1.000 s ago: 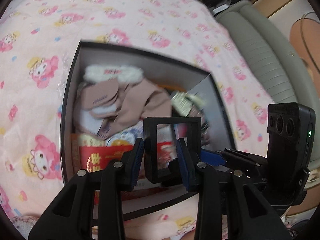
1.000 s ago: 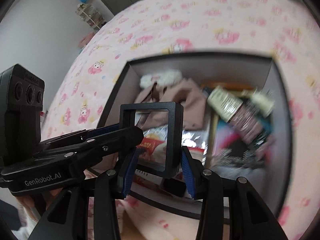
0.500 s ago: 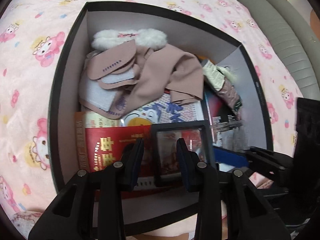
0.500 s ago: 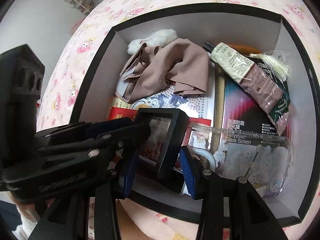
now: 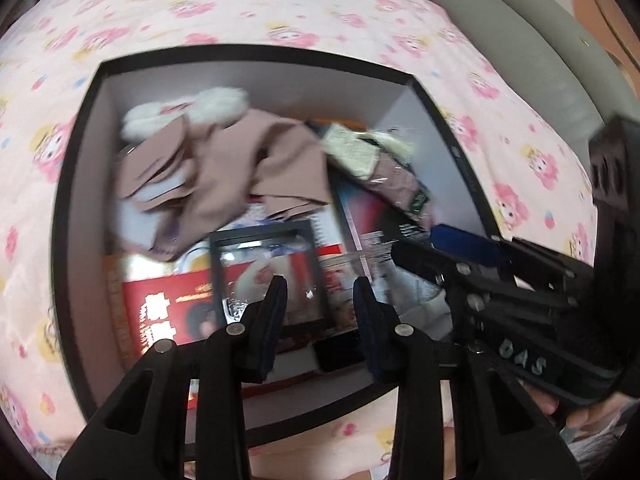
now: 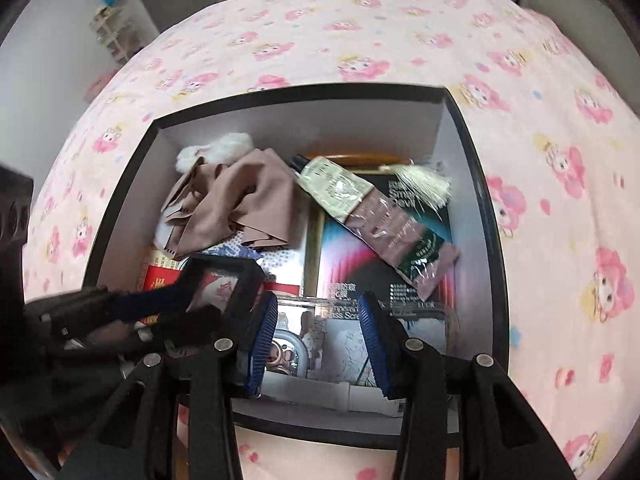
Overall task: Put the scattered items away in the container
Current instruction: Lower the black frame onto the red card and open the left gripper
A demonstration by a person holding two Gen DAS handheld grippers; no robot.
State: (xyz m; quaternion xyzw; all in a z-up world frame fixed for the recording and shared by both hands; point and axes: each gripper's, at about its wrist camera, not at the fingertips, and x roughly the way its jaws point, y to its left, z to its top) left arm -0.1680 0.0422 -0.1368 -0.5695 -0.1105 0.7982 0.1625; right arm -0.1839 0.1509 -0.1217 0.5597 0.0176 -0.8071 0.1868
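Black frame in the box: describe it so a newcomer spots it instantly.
Find the black-rimmed box on the pink bedspread. At its near side, just beyond the left tool, the black frame lies on red packaging: a hollow black rectangle with a clear centre, unlike the soft cloth behind it.

Dark box (image 6: 384,248) inside the container (image 6: 280,94): "Smart", "Glass Scre..." partly legible. Red packet (image 5: 168,312): gold Chinese characters, blurred. Right gripper (image 5: 416,256) body: "DAS".

Both wrist cameras look steeply down at close range into the black box (image 5: 76,184) (image 6: 480,184), sharing the pink garment (image 5: 240,168) (image 6: 240,200) at 12 o'clock
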